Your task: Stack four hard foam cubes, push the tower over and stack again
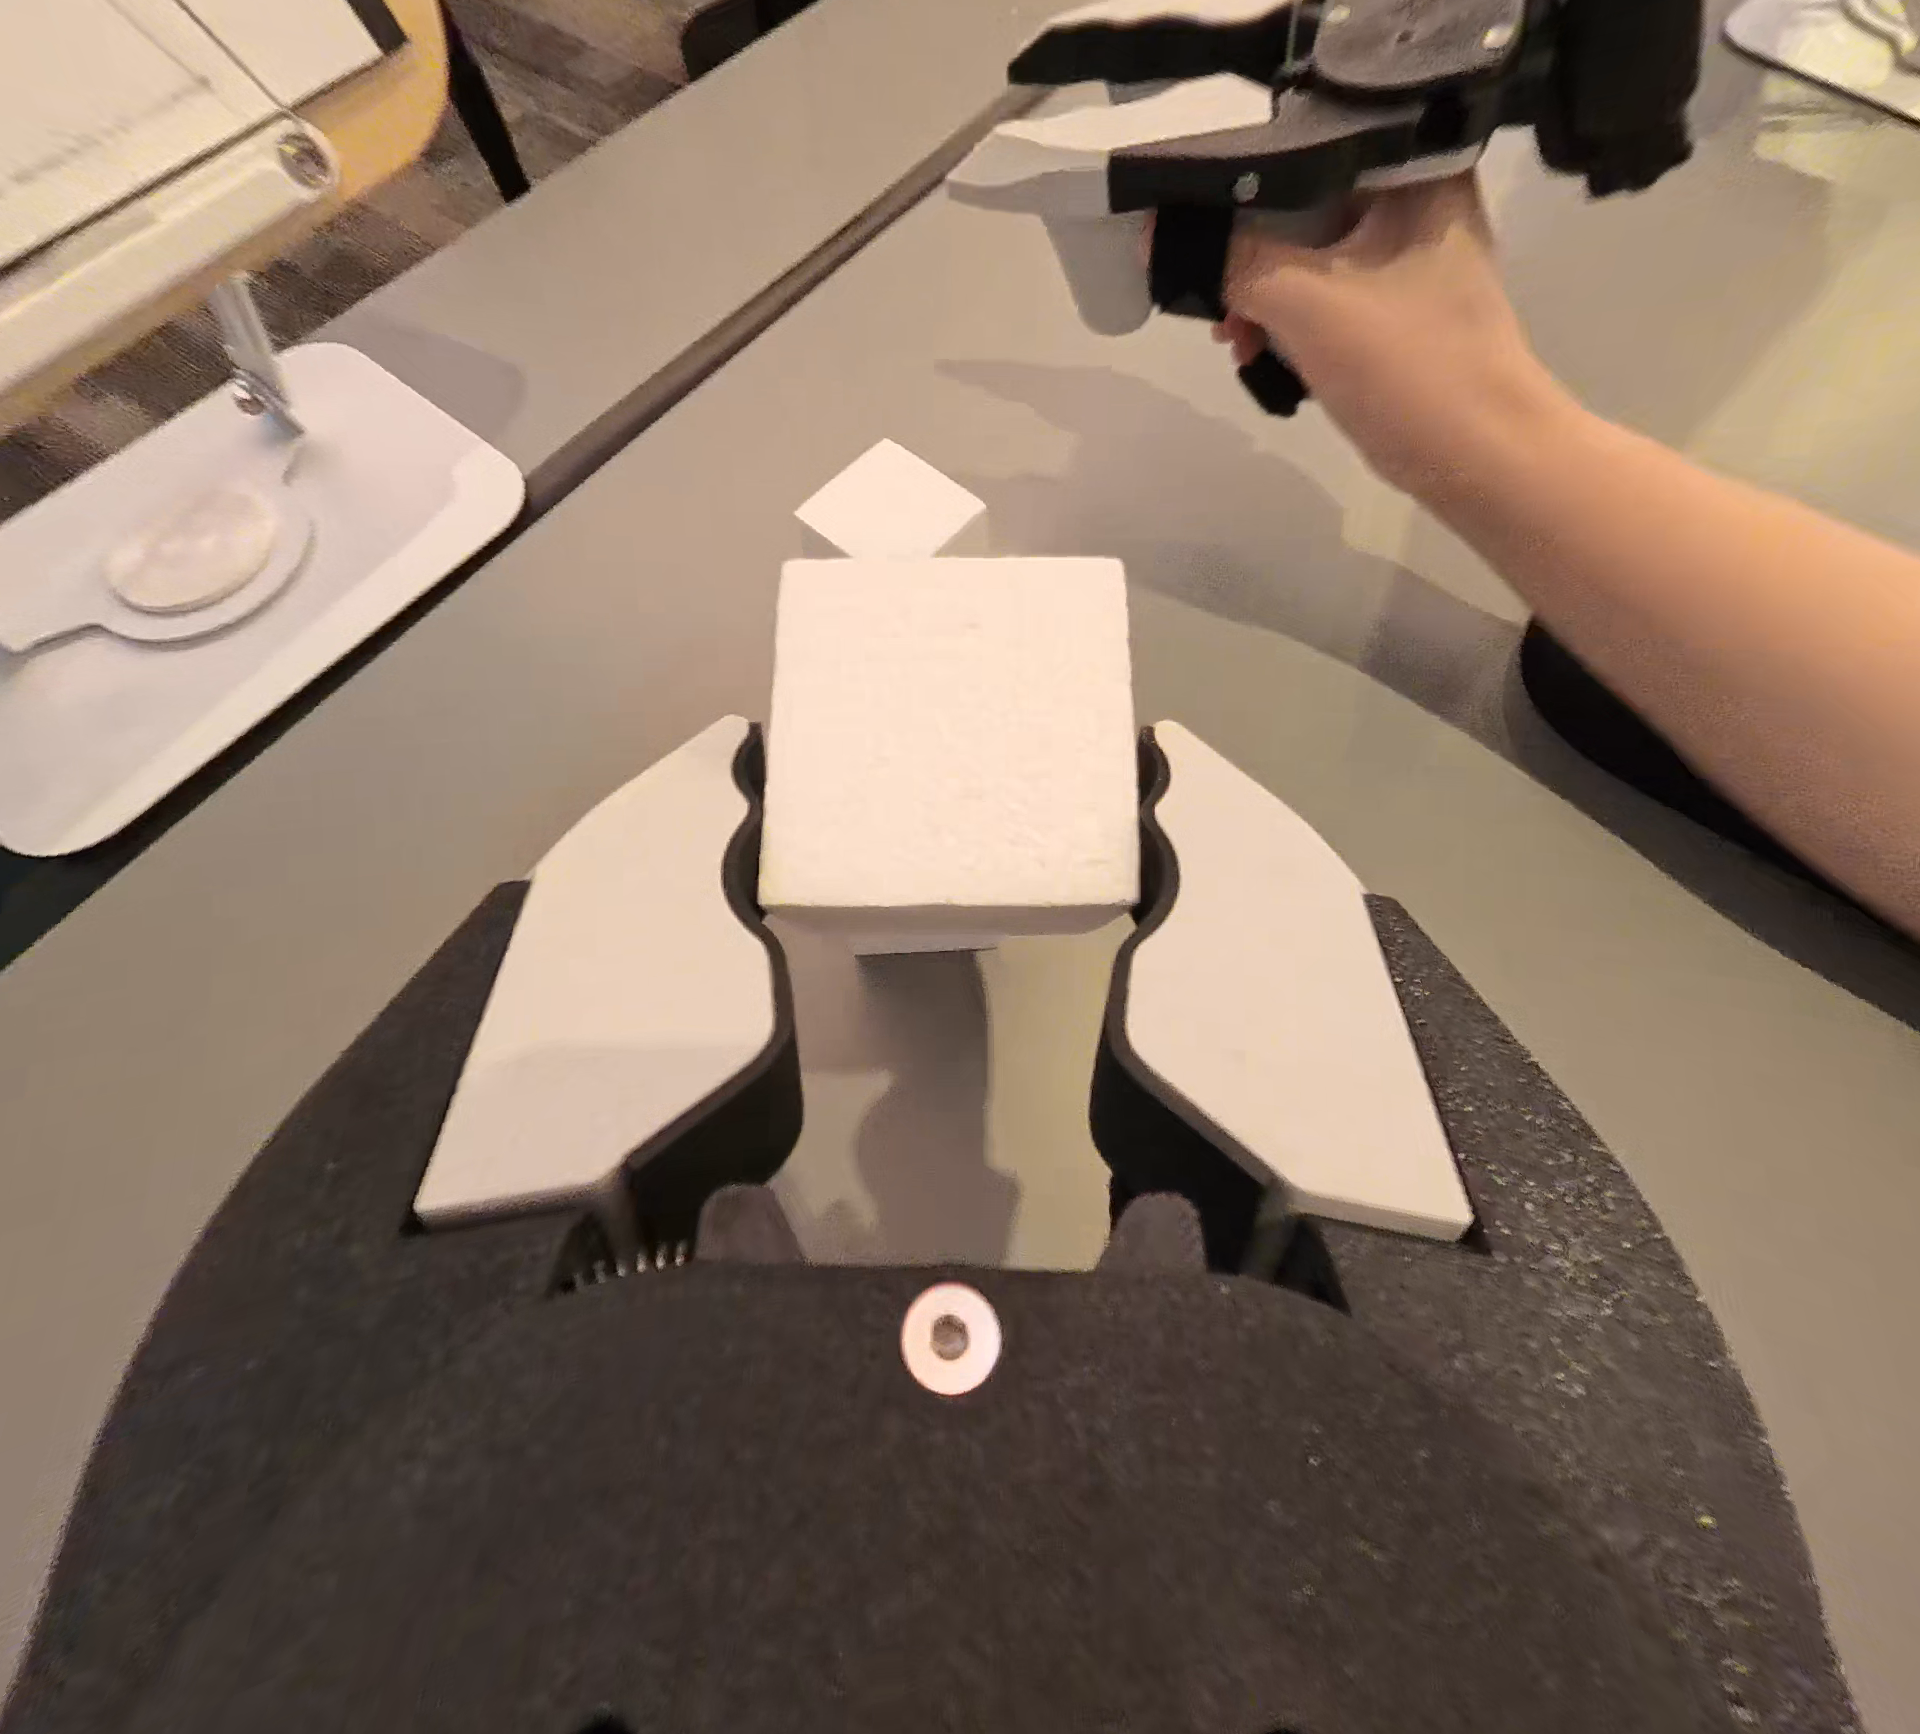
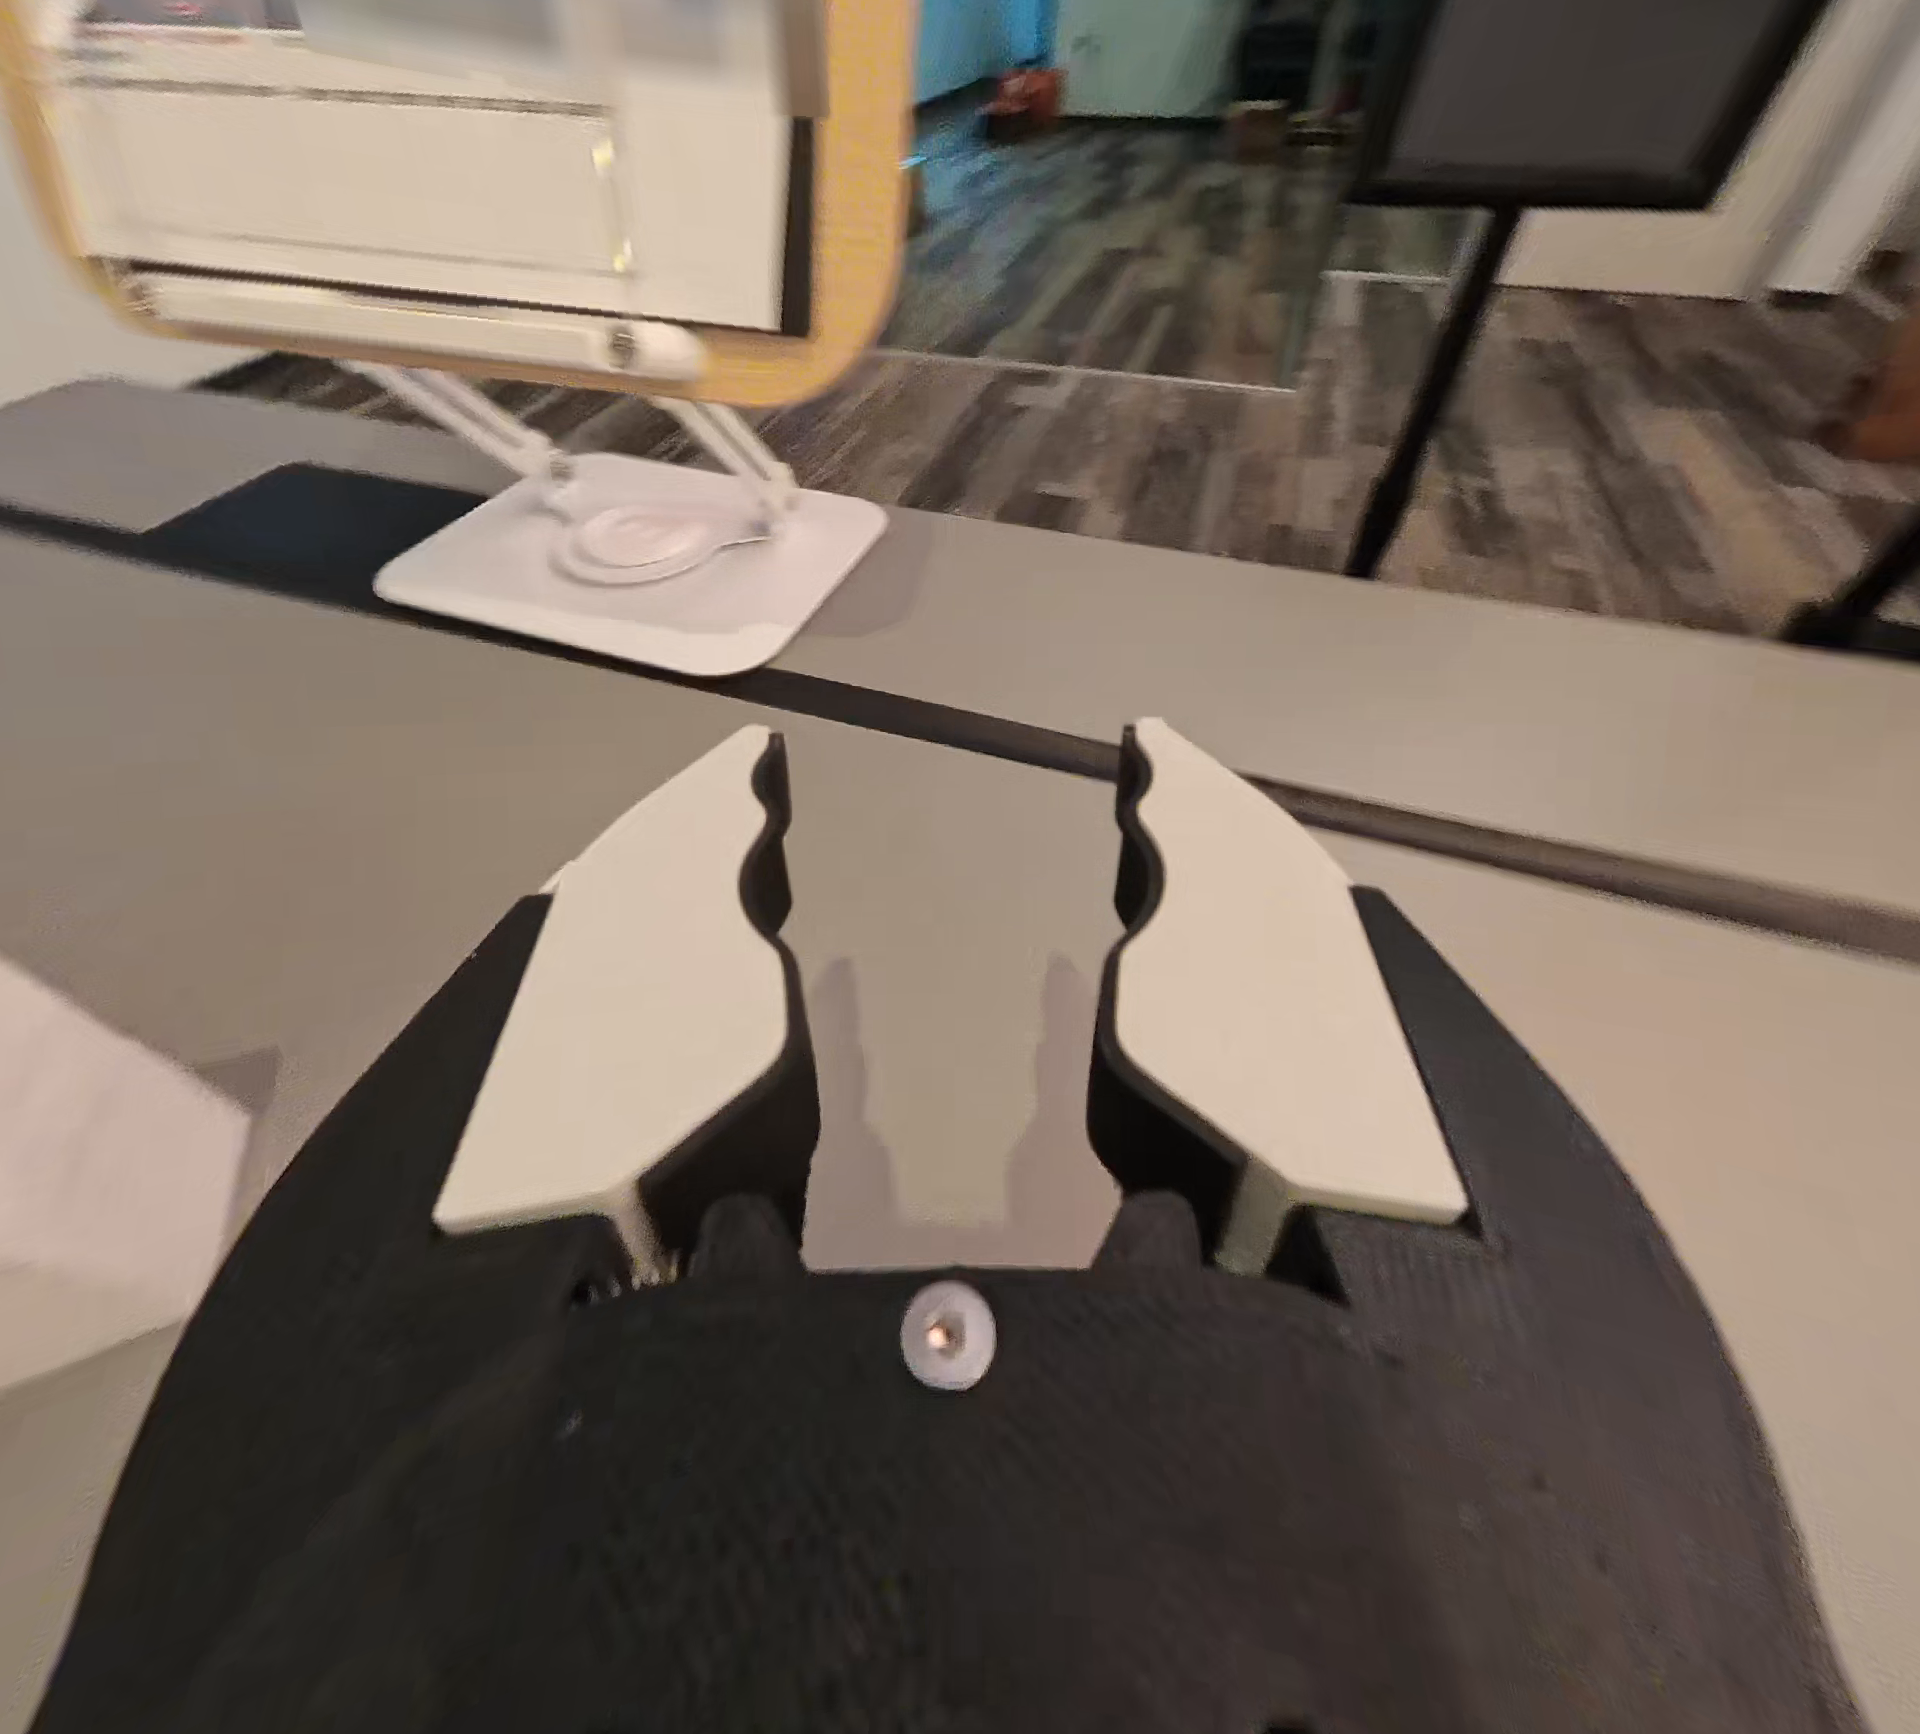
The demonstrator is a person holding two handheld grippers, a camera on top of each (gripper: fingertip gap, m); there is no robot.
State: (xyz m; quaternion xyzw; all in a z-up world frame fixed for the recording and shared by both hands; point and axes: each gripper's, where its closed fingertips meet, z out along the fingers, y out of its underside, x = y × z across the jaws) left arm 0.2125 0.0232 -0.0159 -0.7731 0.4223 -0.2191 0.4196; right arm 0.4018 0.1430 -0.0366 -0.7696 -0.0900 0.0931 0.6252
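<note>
In the left wrist view my left gripper point(image 1: 948, 739) is shut on a white foam cube point(image 1: 945, 739), held above the grey table point(image 1: 416, 853). Part of another white cube point(image 1: 920, 941) shows just under its near edge; I cannot tell if they touch. A further white cube point(image 1: 889, 502) sits on the table just beyond. My right gripper point(image 1: 1039, 126) hangs open and empty in the air at the upper right, held by a hand point(image 1: 1382, 313). In the right wrist view the right gripper point(image 2: 951, 739) is open with nothing between its fingers. A blurred white cube point(image 2: 94, 1165) shows at the left edge.
A tablet in a wooden frame point(image 2: 468, 95) on a white stand point(image 2: 634, 578) sits at the table's far left; its base point(image 1: 239, 562) also shows in the left wrist view. A dark seam point(image 1: 727, 313) crosses the table. Another white stand point(image 1: 1829, 11) is at the far right. A forearm point(image 1: 1662, 593) reaches in from the right. The tips of one gripper are about 25 centimetres away from the tips of the other.
</note>
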